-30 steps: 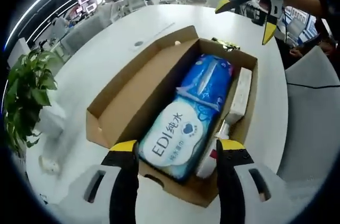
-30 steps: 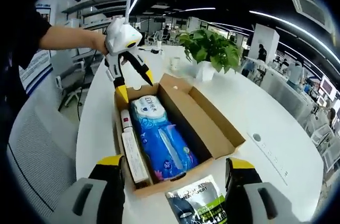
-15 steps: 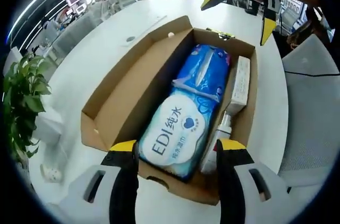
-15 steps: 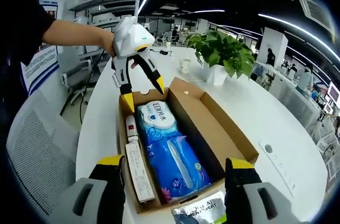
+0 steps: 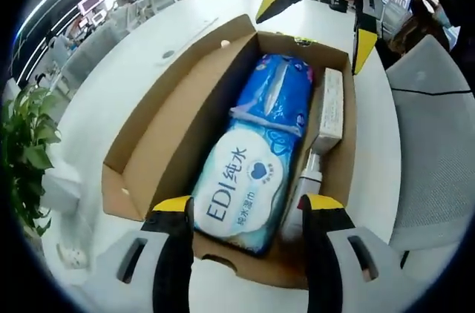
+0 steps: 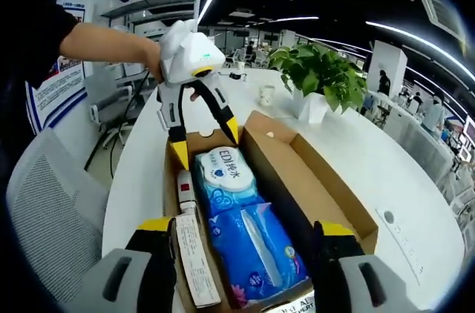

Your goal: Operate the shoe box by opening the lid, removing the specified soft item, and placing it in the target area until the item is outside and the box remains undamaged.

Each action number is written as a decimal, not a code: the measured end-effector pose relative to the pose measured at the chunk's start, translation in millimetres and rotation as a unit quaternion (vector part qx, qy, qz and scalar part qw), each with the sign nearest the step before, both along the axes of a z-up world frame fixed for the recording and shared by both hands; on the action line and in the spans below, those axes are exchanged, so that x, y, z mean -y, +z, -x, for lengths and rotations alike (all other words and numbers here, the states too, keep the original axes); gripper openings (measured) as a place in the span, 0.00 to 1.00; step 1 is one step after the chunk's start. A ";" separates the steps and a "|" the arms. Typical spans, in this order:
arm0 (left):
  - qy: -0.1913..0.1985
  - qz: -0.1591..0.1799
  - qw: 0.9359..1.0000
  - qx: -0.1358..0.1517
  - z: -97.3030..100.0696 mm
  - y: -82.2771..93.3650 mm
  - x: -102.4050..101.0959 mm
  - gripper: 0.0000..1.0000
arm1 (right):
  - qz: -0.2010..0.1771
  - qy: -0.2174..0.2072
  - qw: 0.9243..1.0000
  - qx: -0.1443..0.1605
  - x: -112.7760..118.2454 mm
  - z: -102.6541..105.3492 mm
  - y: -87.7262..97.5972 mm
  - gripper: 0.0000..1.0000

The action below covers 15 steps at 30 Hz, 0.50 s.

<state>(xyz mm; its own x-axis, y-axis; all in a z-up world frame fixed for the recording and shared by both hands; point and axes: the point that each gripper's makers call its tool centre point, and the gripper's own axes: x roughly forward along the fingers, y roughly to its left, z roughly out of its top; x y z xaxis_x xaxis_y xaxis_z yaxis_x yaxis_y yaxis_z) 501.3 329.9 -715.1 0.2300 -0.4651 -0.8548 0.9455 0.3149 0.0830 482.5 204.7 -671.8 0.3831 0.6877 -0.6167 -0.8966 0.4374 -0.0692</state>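
An open cardboard shoe box (image 5: 152, 131) (image 6: 326, 194) lies on a white table, its lid folded out to one side. Inside lies a soft blue and white wipes pack (image 5: 252, 157) (image 6: 241, 213), beside a slim white carton (image 5: 330, 109) (image 6: 191, 257) and a small white bottle (image 5: 308, 179) (image 6: 185, 187). My left gripper (image 5: 245, 205) (image 6: 204, 135) hangs open just above the near end of the pack, holding nothing. My right gripper (image 6: 241, 231) (image 5: 315, 27) is open over the box's other end, holding nothing.
A potted green plant (image 6: 315, 76) (image 5: 30, 150) and a white cup (image 6: 266, 95) stand on the table beyond the box. Grey chairs (image 5: 430, 142) (image 6: 52, 209) flank the table edge. A person's arm (image 6: 104, 42) holds the left gripper.
Both grippers have come closer to the box and lower over it. The box and its contents lie as before.
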 end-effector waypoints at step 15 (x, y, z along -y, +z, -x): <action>-0.050 -0.027 0.998 -0.003 -8.1 -16.7 8.9 0.60 | 0.005 0.015 1.000 -0.012 -23.7 -8.7 -20.2 0.71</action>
